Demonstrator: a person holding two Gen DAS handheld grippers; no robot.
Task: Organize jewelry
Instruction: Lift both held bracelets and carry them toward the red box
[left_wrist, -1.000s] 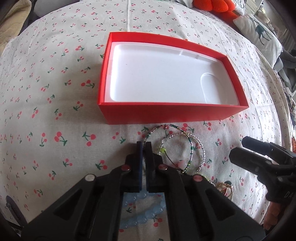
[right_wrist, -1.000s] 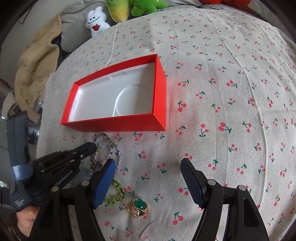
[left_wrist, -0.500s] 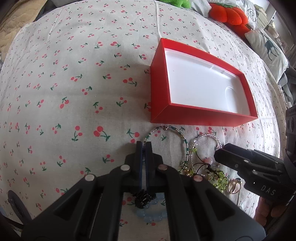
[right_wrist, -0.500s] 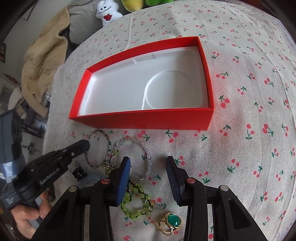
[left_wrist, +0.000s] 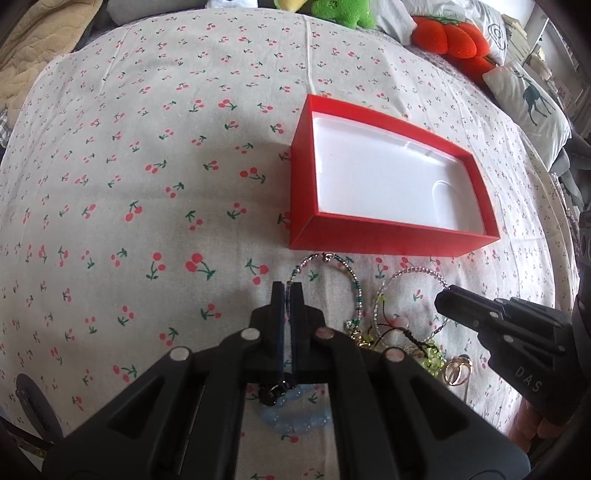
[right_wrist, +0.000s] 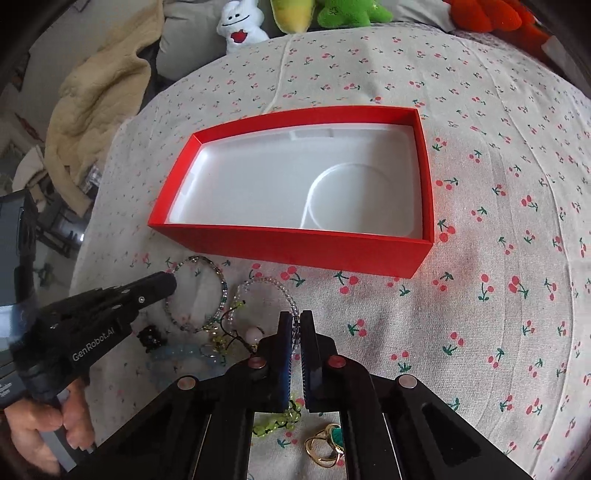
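Red box (right_wrist: 295, 247), white insert, nothing inside it, sits on the cherry-print bed cover (right_wrist: 498, 221). Its long near wall faces both cameras.

Jewelry lies in a loose cluster on the cover just in front of that wall:
- dark beaded bangle (right_wrist: 218, 284), nearest the box, flat.
- clear beaded bangle (right_wrist: 275, 284) beside it, overlapping the tangle below.
- green bead strand (right_wrist: 277, 421), partly under the right tool.
- blue bead bracelet (left_wrist: 295, 421) with a small black piece (left_wrist: 271, 393) at its edge, both seen through the left tool's frame.
- gold ring with green stone (right_wrist: 327, 443), closest to the right camera.
- pink bead (right_wrist: 254, 334) on a dark cord in the tangle.

Left hand-held gripper (left_wrist: 287, 291): jaws pressed together, only a sliver between the pads, nothing seen between them. Tip points at the dark bangle's rim; whether it touches is unclear.

Right hand-held gripper (right_wrist: 295, 321): jaws nearly together, pinching the near edge of the clear bangle; beads show in the narrow slot between the pads. The bangle's far arc looks flat on the cover.

Plush toys (right_wrist: 240, 26) and a cream blanket (right_wrist: 96, 110) line the far edge of the bed. A deer-print pillow (left_wrist: 532, 107) sits to the right.
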